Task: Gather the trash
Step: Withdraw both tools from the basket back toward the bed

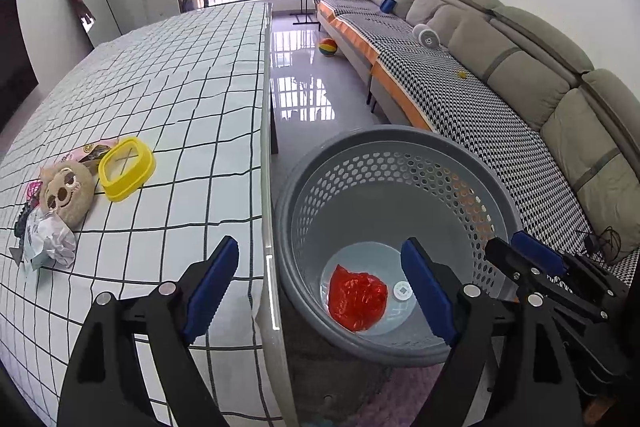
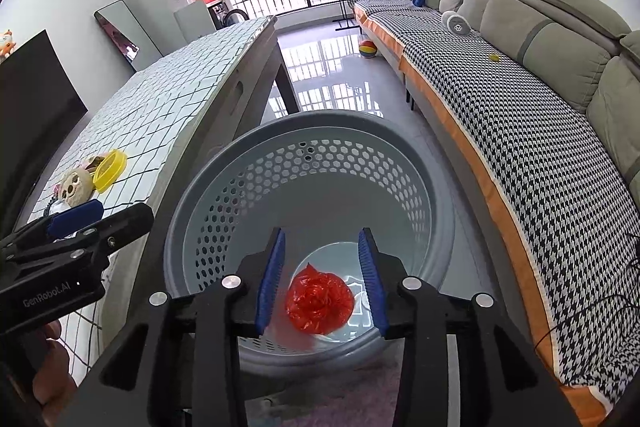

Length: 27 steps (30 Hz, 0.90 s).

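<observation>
A grey perforated basket (image 1: 304,199) (image 2: 208,187) stands on the floor beside the table. A crumpled red plastic bag (image 1: 357,301) (image 2: 320,301) lies on its bottom. My right gripper (image 2: 322,281) is open and empty, directly above the basket and the red bag; it also shows in the left wrist view (image 1: 516,253). My left gripper (image 1: 320,291) is open and empty over the table edge and basket rim; it also shows in the right wrist view (image 2: 74,219). Crumpled white paper (image 1: 48,241) and wrappers (image 1: 90,151) lie at the table's left.
The table (image 1: 180,99) has a white grid cloth. On it sit a plush toy (image 1: 66,193) and a yellow square lid (image 1: 126,167). A long sofa (image 1: 500,67) with a houndstooth cover runs along the right. A colourful ball (image 1: 328,47) lies on the floor.
</observation>
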Motion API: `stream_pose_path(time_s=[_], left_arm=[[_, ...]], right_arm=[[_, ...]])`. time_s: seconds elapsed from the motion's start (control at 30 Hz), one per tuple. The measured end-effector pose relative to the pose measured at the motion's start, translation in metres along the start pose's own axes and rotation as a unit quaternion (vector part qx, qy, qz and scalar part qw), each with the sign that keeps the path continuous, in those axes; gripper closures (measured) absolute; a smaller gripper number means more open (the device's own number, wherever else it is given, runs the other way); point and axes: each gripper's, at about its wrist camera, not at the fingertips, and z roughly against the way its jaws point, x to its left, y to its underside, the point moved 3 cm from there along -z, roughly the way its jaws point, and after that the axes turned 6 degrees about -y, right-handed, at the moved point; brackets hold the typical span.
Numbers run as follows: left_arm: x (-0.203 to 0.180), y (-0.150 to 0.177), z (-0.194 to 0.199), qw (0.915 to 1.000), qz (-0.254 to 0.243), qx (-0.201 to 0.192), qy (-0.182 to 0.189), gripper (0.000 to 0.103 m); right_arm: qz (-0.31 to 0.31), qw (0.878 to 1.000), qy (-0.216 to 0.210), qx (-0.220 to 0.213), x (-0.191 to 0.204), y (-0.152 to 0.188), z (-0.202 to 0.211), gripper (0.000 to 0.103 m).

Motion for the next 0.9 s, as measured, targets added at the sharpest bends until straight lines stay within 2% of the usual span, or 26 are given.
stream_pose_path(time_s=[0.2,0.37,0.77,0.9], left_arm=[[0.021,0.002,0.016,0.9996,0.02,-0.017,-0.008,0.013],[0.046,0.007,0.028,0.9986,0.041,-0.027,-0.021,0.013],[0.117,0.031,0.051,0.9934,0.087,-0.037,-0.064,0.012],[0.147,0.045,0.054,0.9906,0.096,-0.037,-0.089,0.012]], right_arm=[[0.01,1.0,-0.007,-0.009,0.02,0.002,0.007,0.055],[0.029,0.999,-0.011,-0.017,0.043,0.004,0.012,0.049],[0.072,0.996,-0.048,-0.009,0.119,0.014,0.004,0.048],[0.087,0.994,-0.062,-0.006,0.145,0.014,-0.004,0.045]])
